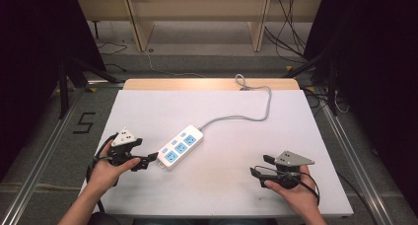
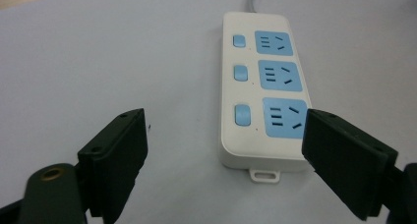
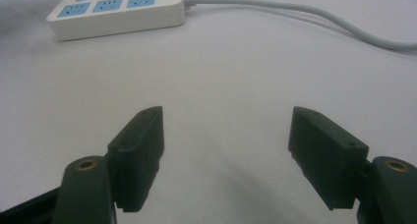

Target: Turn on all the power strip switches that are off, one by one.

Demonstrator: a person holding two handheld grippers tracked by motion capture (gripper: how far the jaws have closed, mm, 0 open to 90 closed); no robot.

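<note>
A white power strip (image 1: 180, 146) with three blue sockets is lying slantwise near the middle of the white table (image 1: 217, 185), its near end pointing toward the left and its grey cord (image 1: 256, 117) running off from its far end toward the far right edge of the table.

The left gripper (image 1: 150, 160) is sitting just beside the near end of the strip, held in the person's left hand (image 1: 109, 171) at the near left of the table. Its jaws are standing wide apart and gripping nothing. In the left gripper view the power strip (image 2: 263, 91) is lying just ahead of the left gripper (image 2: 226, 150), its small mounting tab at the near end falling between the two jaws; the right-hand jaw in that view is overlapping the strip's near corner beside the closest socket, though whether it is touching the strip cannot be told.

The right gripper (image 1: 257, 171) is resting in the person's right hand (image 1: 296, 188) at the near right of the table, well apart from the strip. Its jaws are also spread wide, with bare table between them. In the right gripper view the right gripper (image 3: 226, 150) is pointing across the table, and the power strip (image 3: 118, 13) is lying far off to the upper left, with the cord (image 3: 305, 15) trailing away to the right.
</note>
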